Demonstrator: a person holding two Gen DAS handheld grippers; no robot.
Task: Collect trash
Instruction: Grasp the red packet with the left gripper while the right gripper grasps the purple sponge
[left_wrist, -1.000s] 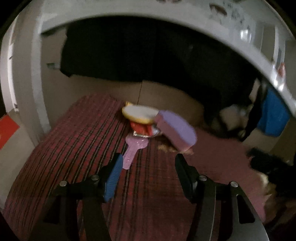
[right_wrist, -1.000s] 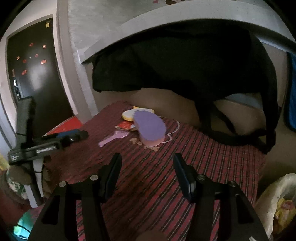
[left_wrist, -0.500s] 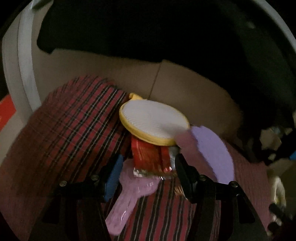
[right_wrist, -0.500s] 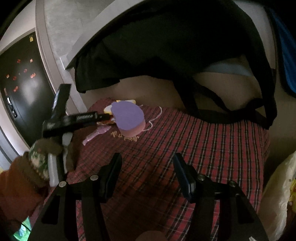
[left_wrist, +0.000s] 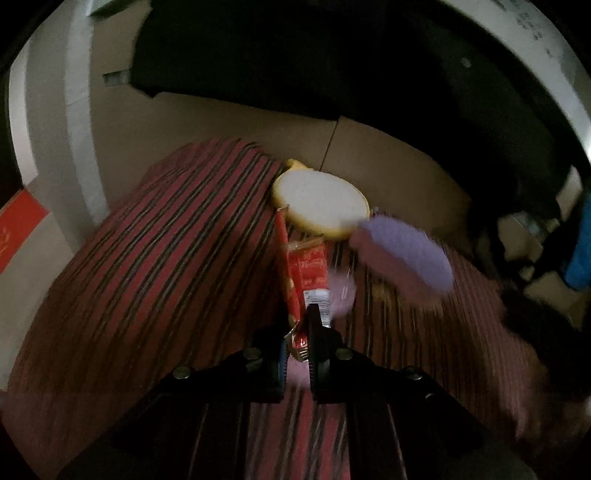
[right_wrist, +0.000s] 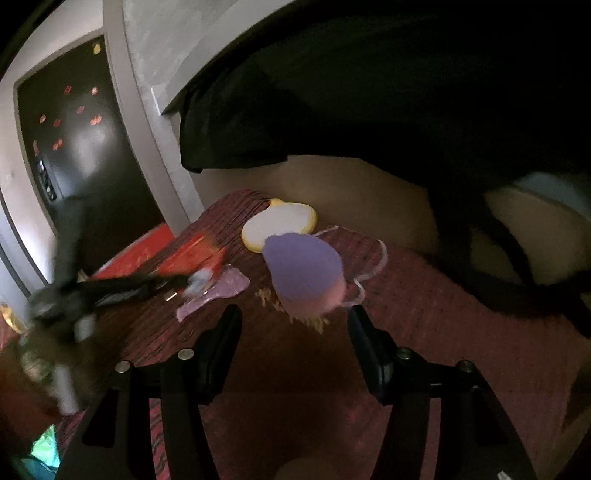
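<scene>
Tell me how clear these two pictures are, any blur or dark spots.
Left wrist view: dim, black fisheye corners, purple pad smeared; red wrapper reads well, the left tool closing on it. Right wrist view: left tool streaked by motion, upper right nearly black, right tool sharp, jaws opening, nothing between.

One red wrapper (left_wrist: 306, 267), one round yellow-rimmed white pad (left_wrist: 320, 204), one purple sponge (left_wrist: 404, 256), one pink comb-like piece (right_wrist: 221, 290), one striped red cloth (left_wrist: 166, 266), one black hanging garment (right_wrist: 369, 92), one dark door (right_wrist: 74, 147), two grippers (left_wrist: 297, 332) (right_wrist: 291, 328)
</scene>
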